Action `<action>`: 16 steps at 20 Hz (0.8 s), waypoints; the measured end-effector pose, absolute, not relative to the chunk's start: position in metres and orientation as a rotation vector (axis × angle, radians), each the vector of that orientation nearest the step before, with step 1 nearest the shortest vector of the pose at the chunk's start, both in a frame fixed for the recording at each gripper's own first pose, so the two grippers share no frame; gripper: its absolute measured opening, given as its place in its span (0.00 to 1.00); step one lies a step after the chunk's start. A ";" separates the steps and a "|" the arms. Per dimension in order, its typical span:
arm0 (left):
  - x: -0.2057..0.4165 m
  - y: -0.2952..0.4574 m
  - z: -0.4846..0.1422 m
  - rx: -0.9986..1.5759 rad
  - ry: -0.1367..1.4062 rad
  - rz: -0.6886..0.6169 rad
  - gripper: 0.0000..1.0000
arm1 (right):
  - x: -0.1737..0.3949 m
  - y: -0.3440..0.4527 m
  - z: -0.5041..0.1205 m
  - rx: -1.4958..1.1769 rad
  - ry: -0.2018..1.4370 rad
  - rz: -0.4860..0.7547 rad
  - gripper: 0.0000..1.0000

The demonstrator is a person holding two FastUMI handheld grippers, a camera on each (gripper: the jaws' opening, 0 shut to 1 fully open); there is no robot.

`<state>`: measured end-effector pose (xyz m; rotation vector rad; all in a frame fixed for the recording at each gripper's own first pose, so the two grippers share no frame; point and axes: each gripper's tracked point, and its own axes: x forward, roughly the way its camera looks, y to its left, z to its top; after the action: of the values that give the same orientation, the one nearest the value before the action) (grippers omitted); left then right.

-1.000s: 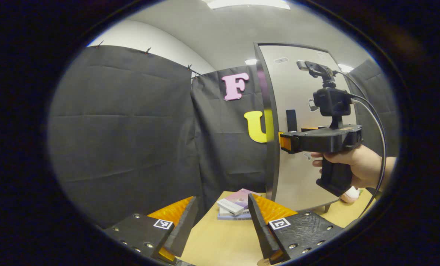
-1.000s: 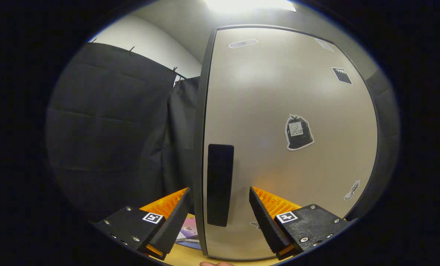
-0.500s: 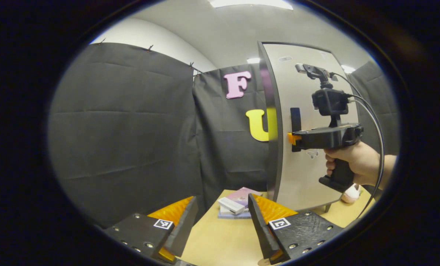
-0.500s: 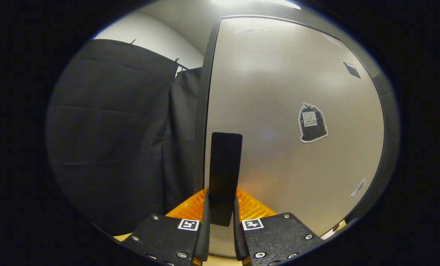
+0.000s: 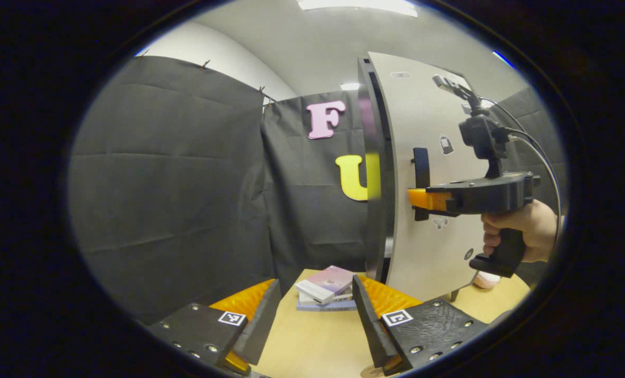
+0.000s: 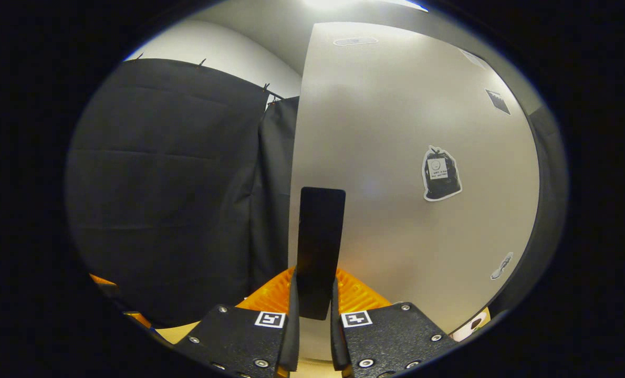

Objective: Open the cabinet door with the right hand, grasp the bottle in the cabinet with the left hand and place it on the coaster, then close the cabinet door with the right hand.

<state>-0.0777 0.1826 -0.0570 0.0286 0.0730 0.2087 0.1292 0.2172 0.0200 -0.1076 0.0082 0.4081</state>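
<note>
R hand-held gripper (image 6: 312,310) level, clenched on door handle (image 6: 320,236), L hand-held gripper (image 5: 312,320) released, low

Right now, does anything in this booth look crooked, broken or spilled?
Nothing stands out. The cabinet door stands slightly ajar because the right tool is clamped on its handle. The stack of books lies a bit unevenly on the table, but nothing is spilled or visibly damaged.

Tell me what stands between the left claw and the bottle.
The cabinet door, only ajar, blocks the left claw. The right claw is shut on its handle. The bottle is unseen behind it.
</note>
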 end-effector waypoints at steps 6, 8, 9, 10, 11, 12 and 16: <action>-0.064 0.164 -0.056 0.025 0.060 0.138 0.80 | 0.099 0.209 0.021 -0.098 0.016 0.458 0.25; -0.057 0.155 -0.056 0.030 0.061 0.113 0.80 | 0.095 0.205 0.021 -0.103 0.018 0.467 0.25; -0.055 0.149 -0.056 0.032 0.061 0.101 0.80 | 0.090 0.204 0.021 -0.101 0.021 0.470 0.25; -0.052 0.143 -0.056 0.031 0.061 0.089 0.80 | 0.086 0.202 0.021 -0.099 0.026 0.473 0.25; -0.048 0.137 -0.056 0.032 0.060 0.078 0.80 | 0.083 0.200 0.021 -0.099 0.029 0.476 0.25; -0.045 0.130 -0.054 0.033 0.058 0.066 0.78 | 0.080 0.198 0.022 -0.101 0.033 0.479 0.25; -0.038 0.101 -0.045 0.039 0.036 0.024 0.80 | 0.070 0.189 0.021 -0.086 0.057 0.487 0.25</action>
<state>-0.0375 0.1013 -0.0446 0.0393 0.0358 0.0237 0.0702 0.1894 0.0206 -0.0855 0.0574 0.4865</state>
